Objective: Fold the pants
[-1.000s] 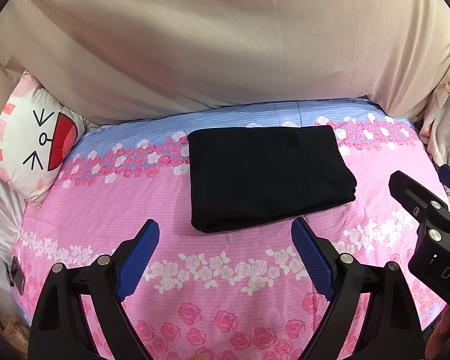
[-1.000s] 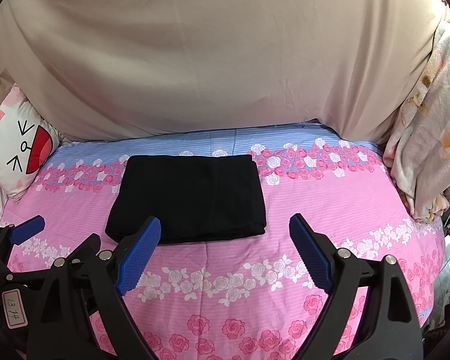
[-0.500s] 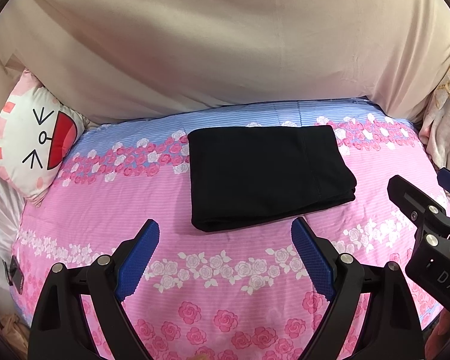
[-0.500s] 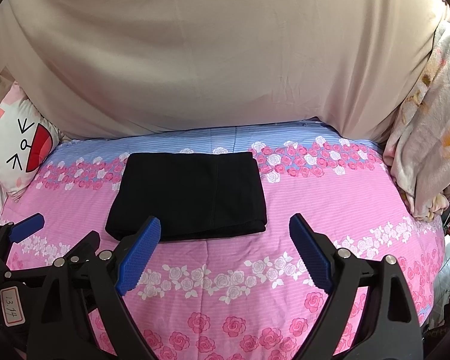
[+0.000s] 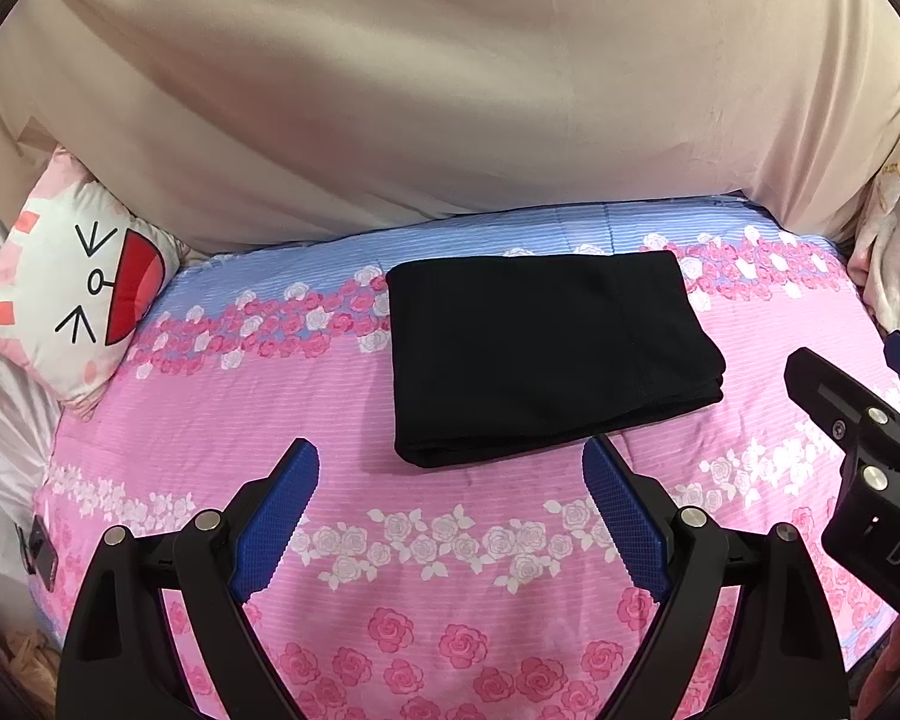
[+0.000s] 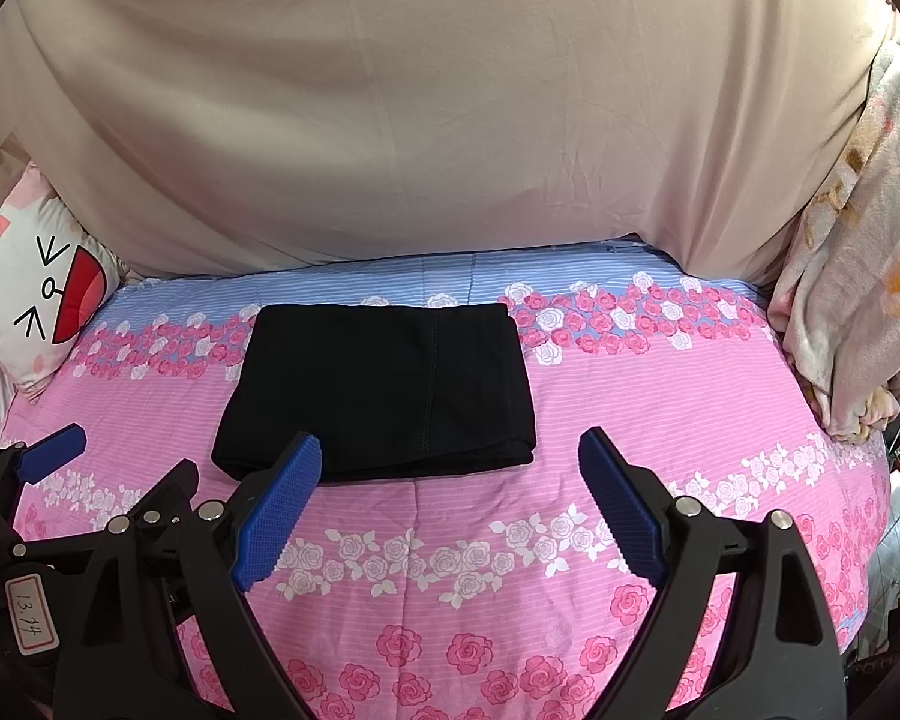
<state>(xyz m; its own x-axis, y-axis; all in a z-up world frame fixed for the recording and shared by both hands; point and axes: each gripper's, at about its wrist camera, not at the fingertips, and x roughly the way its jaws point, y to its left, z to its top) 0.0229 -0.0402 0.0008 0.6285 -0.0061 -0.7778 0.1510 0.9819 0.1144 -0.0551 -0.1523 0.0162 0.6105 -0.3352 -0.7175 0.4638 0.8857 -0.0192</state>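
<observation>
- The bed (image 5: pixel 222 420), under a pink rose-print sheet, carries everything
- The black pants (image 5: pixel 540 354) lie folded into a flat rectangle toward the bed's far edge, near its middle
- A cat-face pillow (image 5: pixel 72 288) leans at the far left corner
- The left tool (image 5: pixel 450 507) and right tool (image 6: pixel 450 498) hover near the pants, jaws spread, holding nothing

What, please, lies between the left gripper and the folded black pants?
Only bare floral bedsheet separates the left gripper from the pants, per the left wrist view.
</observation>
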